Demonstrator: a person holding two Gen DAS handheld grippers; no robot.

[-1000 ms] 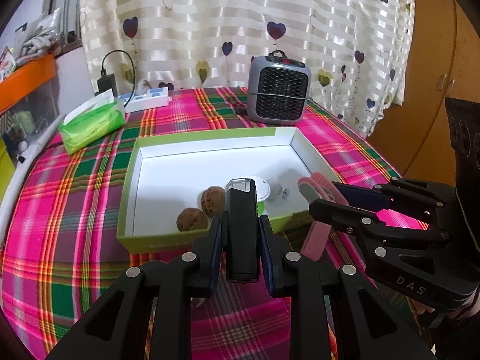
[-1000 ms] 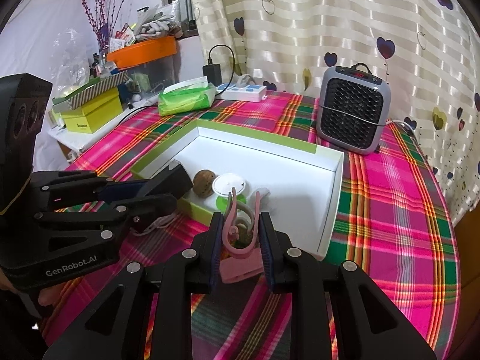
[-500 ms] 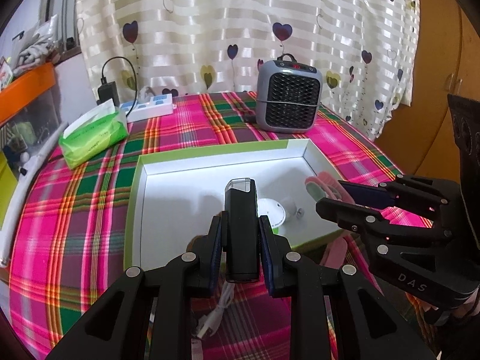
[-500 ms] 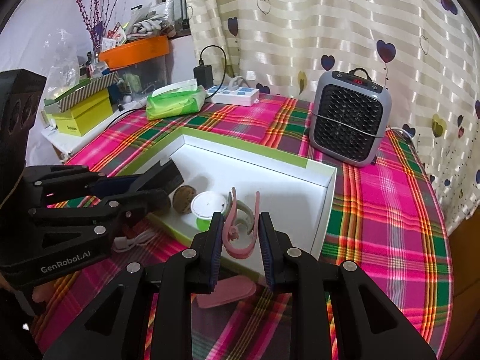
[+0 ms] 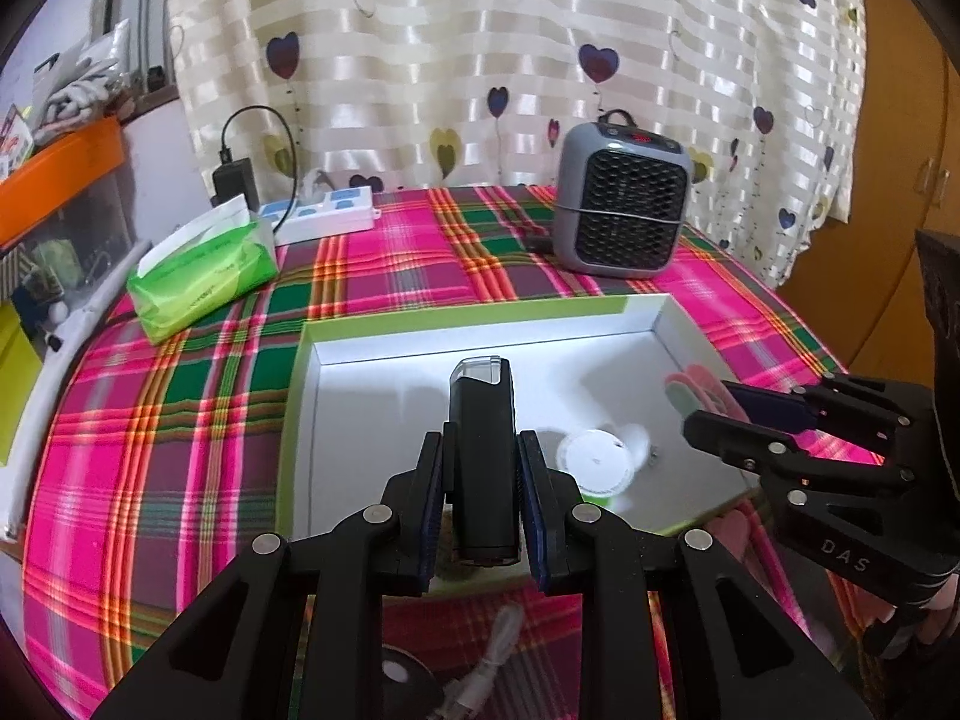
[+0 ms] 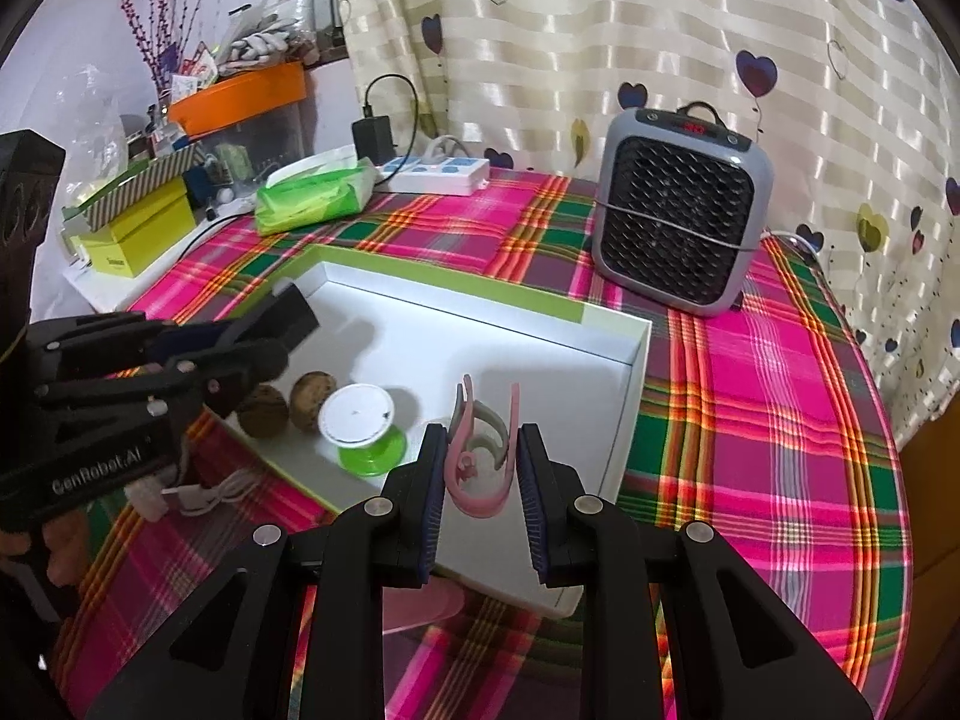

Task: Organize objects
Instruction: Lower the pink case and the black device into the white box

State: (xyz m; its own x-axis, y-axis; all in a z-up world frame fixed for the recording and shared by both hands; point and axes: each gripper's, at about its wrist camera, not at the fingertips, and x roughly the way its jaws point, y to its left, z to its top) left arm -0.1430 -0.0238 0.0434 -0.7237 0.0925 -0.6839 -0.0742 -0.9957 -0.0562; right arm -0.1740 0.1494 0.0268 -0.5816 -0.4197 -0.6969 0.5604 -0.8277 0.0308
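Both grippers loaded over the box (image 5: 462, 317).
Black device (image 5: 483, 450) is clamped by left gripper (image 5: 482, 501) fingers; pink clip (image 6: 483, 459) is pinched by right gripper (image 6: 482, 501) fingers.

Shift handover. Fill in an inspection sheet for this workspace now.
Surface: plaid tablecloth.
Job's things: white tray holds two walnuts and a green-and-white spool.
Clutter: tissue pack, heater.
Grippers: left gripper shut on black device; right gripper shut on pink clip, both over the tray.
Cables: white cable beside the tray; power strip.
Surroundings: heart curtain.
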